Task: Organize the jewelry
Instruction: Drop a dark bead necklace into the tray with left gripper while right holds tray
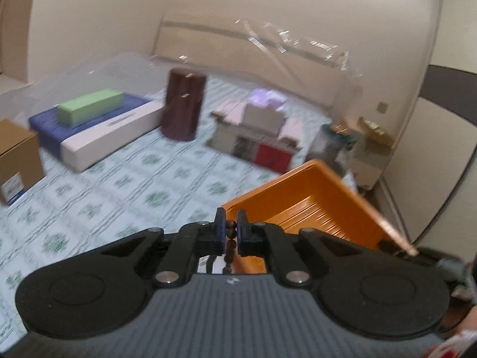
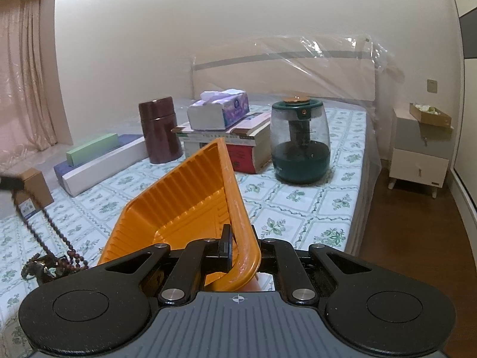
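My left gripper is shut on a strand of dark brown beads, pinched between its blue pads and held above the bed. In the right wrist view that strand hangs from the left gripper's tip at the far left edge. It runs down to a heap of beads and other jewelry on the patterned bedsheet. My right gripper is shut on the rim of an orange ribbed plastic tray, holding it tilted above the sheet. The tray sits just right of the left fingers and looks empty.
On the bed stand a dark red canister, a tissue box on stacked books, a green glass humidifier, a green box on a blue-white box, and a cardboard box. A nightstand stands past the bed's right edge.
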A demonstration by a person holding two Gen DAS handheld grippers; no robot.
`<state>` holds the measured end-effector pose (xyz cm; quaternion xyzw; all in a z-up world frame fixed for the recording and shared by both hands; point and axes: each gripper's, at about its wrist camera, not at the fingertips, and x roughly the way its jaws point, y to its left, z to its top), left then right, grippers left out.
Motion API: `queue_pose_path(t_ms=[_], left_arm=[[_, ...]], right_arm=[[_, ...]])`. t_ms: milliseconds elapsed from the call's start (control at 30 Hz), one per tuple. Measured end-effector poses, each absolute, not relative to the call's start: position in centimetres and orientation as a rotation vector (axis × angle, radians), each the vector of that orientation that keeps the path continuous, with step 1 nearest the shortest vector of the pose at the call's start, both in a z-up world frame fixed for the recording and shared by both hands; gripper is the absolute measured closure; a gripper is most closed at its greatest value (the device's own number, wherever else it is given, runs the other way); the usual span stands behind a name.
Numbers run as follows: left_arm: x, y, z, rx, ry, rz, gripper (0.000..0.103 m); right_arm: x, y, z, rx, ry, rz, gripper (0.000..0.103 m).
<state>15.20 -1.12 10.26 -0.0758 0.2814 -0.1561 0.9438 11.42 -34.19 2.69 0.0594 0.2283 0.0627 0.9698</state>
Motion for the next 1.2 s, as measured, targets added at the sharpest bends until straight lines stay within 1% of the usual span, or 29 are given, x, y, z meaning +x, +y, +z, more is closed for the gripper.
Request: queue_pose_path(t_ms=[233,533,800,933,1200], left_arm=[[14.8,-4.1,12.9,-0.174,0.520,-0.423,0.097],[14.8,-7.7,12.6,-0.210,0.556,-0.549,0.097],[15.0,-9.6,15.9,-0.213,0.479,-0.618,0.097],[15.1,-10.2,14.5,-0.183,0.521,-0.606,0.097],[15.5,-9.8,8.7,-0.158,0.669,-0.530,0.097]], right_arm=[[11.2,-34.1,2.8,0.128,0.459,0.134,0.095],[11.3,-34.2,2.5,0.144,0.464,0.135,0.095],[11.5,-34.2,2.3,0.156,0.467,0.135,0.095],[11.5,-34.1,2.2,0.159,0.467,0.138,0.095],[11.5,-34.1,2.1,0.153,0.471,0.137,0.095]])
